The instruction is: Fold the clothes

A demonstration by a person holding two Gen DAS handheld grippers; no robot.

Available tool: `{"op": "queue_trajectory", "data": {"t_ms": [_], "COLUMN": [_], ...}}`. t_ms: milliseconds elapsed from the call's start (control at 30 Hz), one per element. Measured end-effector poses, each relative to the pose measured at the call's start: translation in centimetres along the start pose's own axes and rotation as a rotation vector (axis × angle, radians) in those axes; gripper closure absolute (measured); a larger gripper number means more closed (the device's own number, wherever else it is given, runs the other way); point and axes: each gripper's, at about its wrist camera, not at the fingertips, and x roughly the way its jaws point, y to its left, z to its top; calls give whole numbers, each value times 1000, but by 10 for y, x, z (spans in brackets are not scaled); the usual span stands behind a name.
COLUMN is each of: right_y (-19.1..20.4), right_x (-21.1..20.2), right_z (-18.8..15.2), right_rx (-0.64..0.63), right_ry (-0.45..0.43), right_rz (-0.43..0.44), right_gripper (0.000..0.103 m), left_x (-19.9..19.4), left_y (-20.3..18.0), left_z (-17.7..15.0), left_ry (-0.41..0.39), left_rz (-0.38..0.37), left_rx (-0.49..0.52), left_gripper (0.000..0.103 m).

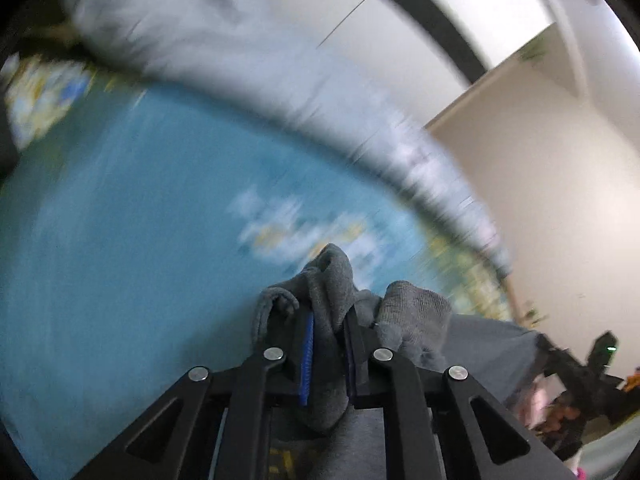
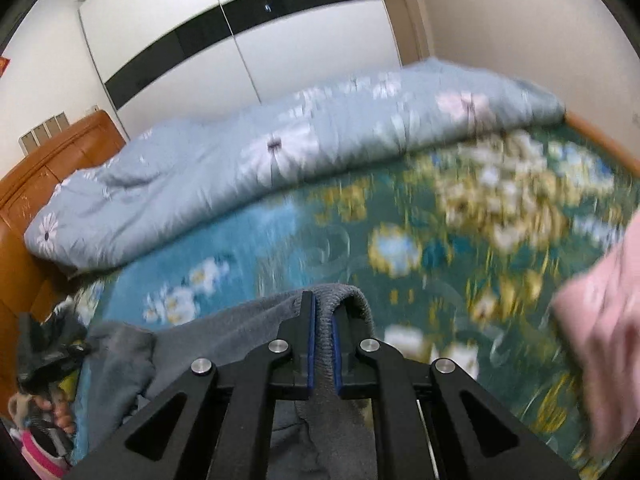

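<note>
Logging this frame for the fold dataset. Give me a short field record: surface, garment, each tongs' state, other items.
surface: bed with teal flowered sheet
garment: grey sweater, bunched, held at two spots
left tongs: shut on grey sweater fold
right tongs: shut on grey sweater edge
quilt: light blue, flowered, heaped along far side of bed
pink cloth: right edge of right wrist view, blurred
headboard: brown
image quality: motion blur in both views

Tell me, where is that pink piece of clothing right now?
The pink garment shows only in the right wrist view, at the far right edge, lying blurred on the floral bedspread, right of the right claw and the grey garment it grips.
</note>
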Motion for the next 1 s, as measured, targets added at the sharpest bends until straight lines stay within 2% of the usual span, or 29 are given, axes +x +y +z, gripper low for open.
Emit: {"op": "queue_trajectory", "data": {"t_ms": [67, 133, 233, 333, 367, 433, 467, 533, 567, 600, 667, 767, 867, 1000], "right_y": [4, 3, -7, -18, -21, -27, -29, -35, -38, -42, -52, -72, -88, -84], "right_x": [-13, -12, 25, 74, 86, 98, 101, 92, 85, 78, 67, 62, 61, 67], "right_z": [30, 50, 49, 22, 14, 1, -4, -10, -13, -17, -27, -57, -89, -106], "right_rx": [-30, -34, 3, 28, 36, 36, 34, 39, 50, 67, 110, 246, 414, 519], "right_ry": [-76, -102, -23, 91, 117, 147, 150, 119, 100, 84, 76, 140, 185, 174], "right_rz": [-35, -74, -109, -119, -117, -121, -127, -126, -118, -108, -86, -32, 86, 220], "right_gripper": [97, 97, 97, 96, 96, 96, 92, 71, 56, 51, 51, 51, 51, 51], "left_x": [-7, 1, 37, 69, 76, 79, 75, 61, 54, 49, 47, 46, 59, 71], "left_y": [-18, -27, -19, 8, 18, 34, 37, 40, 39, 38, 35, 31, 30, 25], "left_z": [20, 31, 29, 18, 14, 7, 2, -11, -16, -23, -36, -58, -73, -81], "left_ry": [-38, -38, 14, 82, 104, 138, 146, 152, 150, 156, 185, 238, 294, 305], "left_rz": [-37, -23, 67, 79, 81, 86, 76, 42, 28, 21, 24, 15, -11, -22], "left_rx": [25, 50, 59, -17, -50, -100, -113, -126, -116, -103, -72, -33, -49, -82], "left_gripper": [90, 87, 86, 84, 80, 64, 61, 46, 43, 38, 33, 32, 32, 32]}}
